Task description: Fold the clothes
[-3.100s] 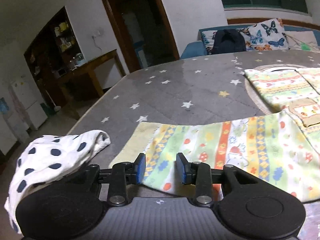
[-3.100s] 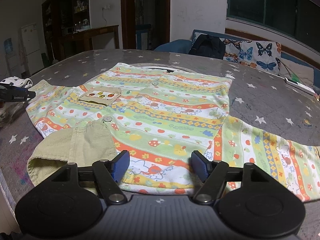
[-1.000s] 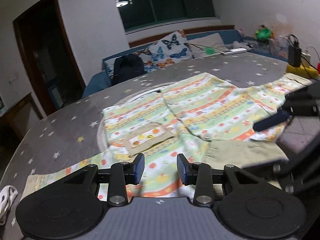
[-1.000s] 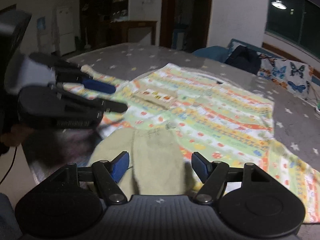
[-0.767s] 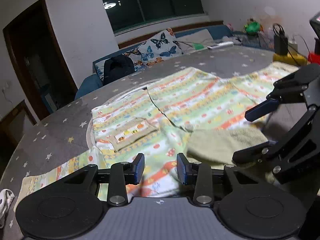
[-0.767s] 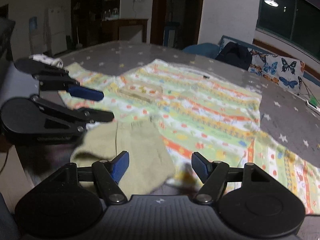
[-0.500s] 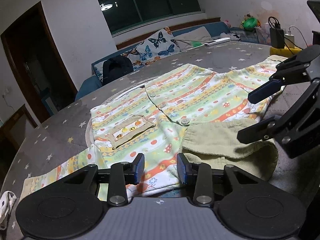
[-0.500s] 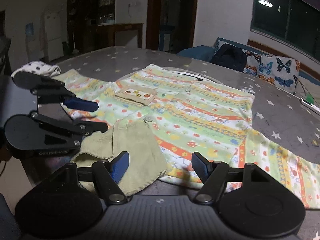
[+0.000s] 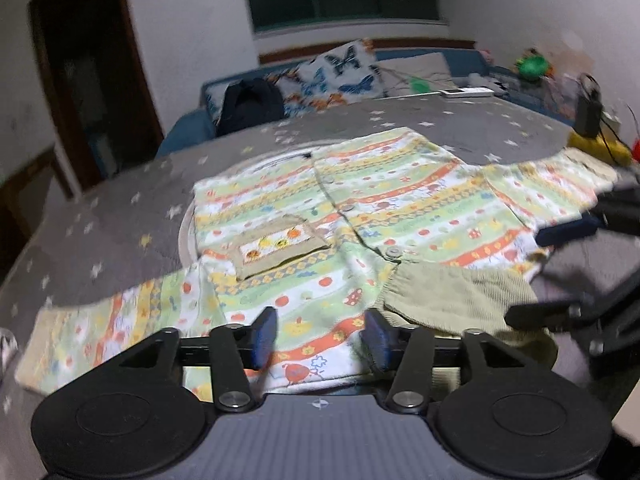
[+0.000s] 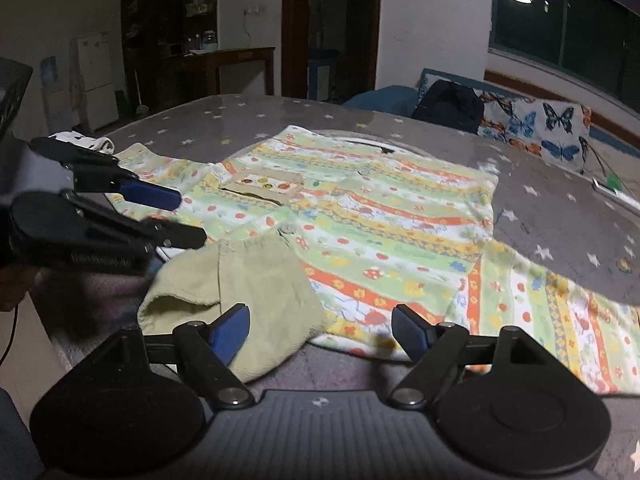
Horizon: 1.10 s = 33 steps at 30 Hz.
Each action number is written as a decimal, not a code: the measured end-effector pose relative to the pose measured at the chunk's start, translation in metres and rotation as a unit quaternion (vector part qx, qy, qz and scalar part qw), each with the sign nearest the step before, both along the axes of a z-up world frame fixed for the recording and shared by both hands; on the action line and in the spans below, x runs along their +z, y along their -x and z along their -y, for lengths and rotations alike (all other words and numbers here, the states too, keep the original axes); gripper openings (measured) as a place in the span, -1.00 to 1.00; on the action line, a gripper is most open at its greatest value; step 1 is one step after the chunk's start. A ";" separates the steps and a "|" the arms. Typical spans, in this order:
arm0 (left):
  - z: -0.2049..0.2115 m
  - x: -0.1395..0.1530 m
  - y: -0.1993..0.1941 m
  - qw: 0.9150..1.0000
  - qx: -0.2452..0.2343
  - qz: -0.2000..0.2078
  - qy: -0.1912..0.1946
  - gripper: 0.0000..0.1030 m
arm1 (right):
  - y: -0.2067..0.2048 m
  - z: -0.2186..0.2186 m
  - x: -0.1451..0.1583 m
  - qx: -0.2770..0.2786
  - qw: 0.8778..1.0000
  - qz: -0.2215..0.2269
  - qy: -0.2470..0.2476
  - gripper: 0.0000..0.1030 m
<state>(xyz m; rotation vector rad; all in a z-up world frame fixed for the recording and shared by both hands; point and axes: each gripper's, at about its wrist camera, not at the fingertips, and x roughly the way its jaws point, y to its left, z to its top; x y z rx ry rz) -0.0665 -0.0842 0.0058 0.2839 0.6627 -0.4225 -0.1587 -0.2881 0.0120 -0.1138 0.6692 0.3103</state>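
A striped, patterned child's shirt (image 9: 400, 208) lies flat on the grey star-print table (image 9: 120, 220), sleeves spread out; it also shows in the right wrist view (image 10: 380, 216). An olive corduroy garment (image 9: 452, 296) lies crumpled on the shirt's near hem and also shows in the right wrist view (image 10: 240, 280). My left gripper (image 9: 320, 334) is open and empty, just above the shirt's hem left of the olive piece. My right gripper (image 10: 320, 330) is open and empty, over the olive garment's near edge.
A white polka-dot cloth (image 10: 86, 142) lies at the table's left edge. A sofa with butterfly cushions (image 9: 340, 72) and a dark backpack (image 10: 448, 106) stand behind the table. A remote (image 9: 466, 92) and a yellow charger box (image 9: 596, 146) sit at the far right.
The left gripper swung from the left sleeve round to the shirt's hem. Both grippers shifted slightly along the near edge in the last half second. The clothes have not moved.
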 end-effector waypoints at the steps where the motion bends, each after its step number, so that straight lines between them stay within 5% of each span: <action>1: -0.002 0.002 -0.001 1.000 0.009 -0.006 0.006 0.20 | 0.001 0.002 -0.001 -0.005 1.000 -0.003 -0.006 0.62; 9: -0.009 0.012 0.001 0.997 0.071 -0.019 0.013 0.77 | 0.011 0.024 0.000 -0.045 0.998 -0.011 -0.029 0.86; 15: -0.014 0.013 0.000 0.995 0.100 -0.028 0.013 0.94 | 0.019 0.045 0.001 -0.088 0.995 -0.017 -0.033 1.00; 33: -0.023 -0.009 -0.014 0.984 0.157 -0.087 0.006 1.00 | 0.021 0.061 -0.016 -0.150 0.987 -0.064 0.008 1.00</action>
